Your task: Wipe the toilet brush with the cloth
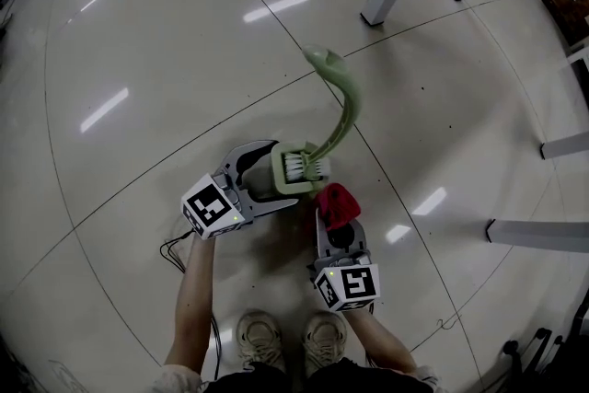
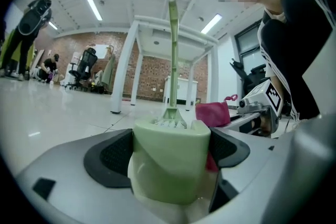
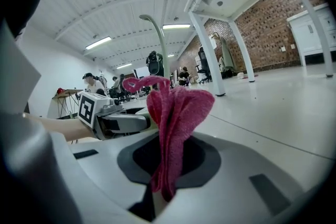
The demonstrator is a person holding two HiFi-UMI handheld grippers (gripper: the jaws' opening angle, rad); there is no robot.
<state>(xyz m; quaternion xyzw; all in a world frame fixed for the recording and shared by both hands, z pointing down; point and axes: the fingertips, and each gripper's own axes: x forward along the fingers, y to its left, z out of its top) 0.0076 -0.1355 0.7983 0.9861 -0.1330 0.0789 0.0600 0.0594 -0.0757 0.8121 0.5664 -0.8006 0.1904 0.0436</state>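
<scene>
In the lower centre of the head view, the left gripper (image 1: 279, 176) had its fingers clamped on the rigid green holder (image 1: 287, 184), with the toilet brush (image 1: 346, 110) standing in it. Just to its right, the right gripper (image 1: 337, 228) pinched the limp pink cloth (image 1: 338, 203). The slim curved handle looked light and springy, so wrapping cloth around its lower stem seemed best.

The head camera looks steeply down on the left gripper (image 1: 293, 172) and right gripper (image 1: 337, 214). Each gripper camera sits low, close behind its jaws; both catch the toilet brush (image 2: 171, 60) beyond.
</scene>
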